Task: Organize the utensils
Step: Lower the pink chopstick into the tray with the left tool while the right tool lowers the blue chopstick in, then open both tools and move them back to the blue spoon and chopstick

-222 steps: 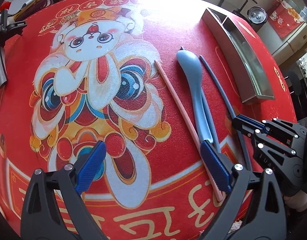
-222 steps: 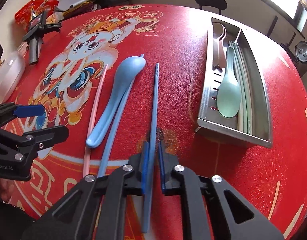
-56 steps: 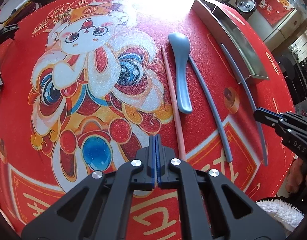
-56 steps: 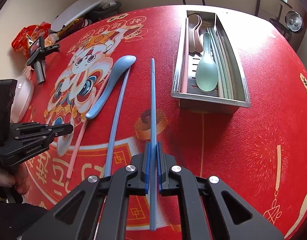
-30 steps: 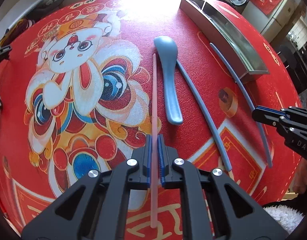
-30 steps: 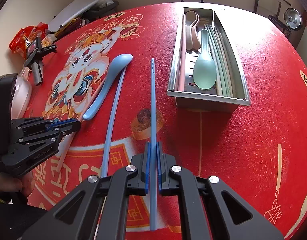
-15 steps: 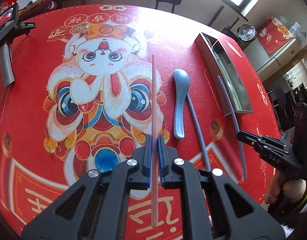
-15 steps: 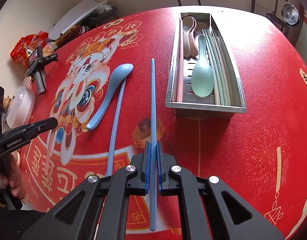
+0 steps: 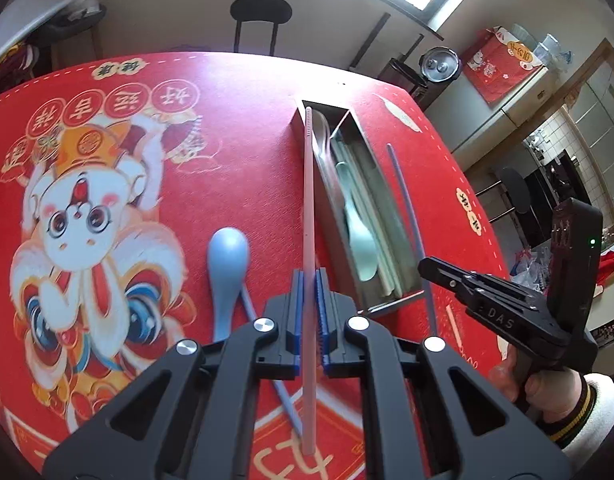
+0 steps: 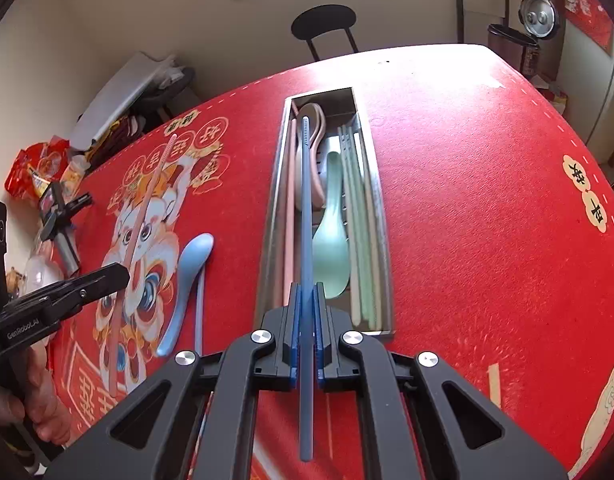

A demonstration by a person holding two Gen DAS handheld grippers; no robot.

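Two chopsticks clamped and lined up with the tray, one per gripper

The right gripper (image 10: 305, 336) is pinched tight on a blue chopstick (image 10: 305, 220), whose long axis runs straight up the frame over the metal tray (image 10: 387, 280), tip above the pink spoon at its far end. The left gripper (image 9: 309, 320) is clamped on a pink chopstick (image 9: 309, 208), laid along the tray's left wall, so it's probably a touch further off. A blue spoon (image 9: 227, 272) and second blue chopstick (image 9: 267, 356) are left on the red mat, lower left.

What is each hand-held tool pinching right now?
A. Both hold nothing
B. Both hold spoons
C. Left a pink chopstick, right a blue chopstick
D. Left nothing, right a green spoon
C: the left gripper clamps a pink chopstick; the right gripper clamps a blue chopstick.
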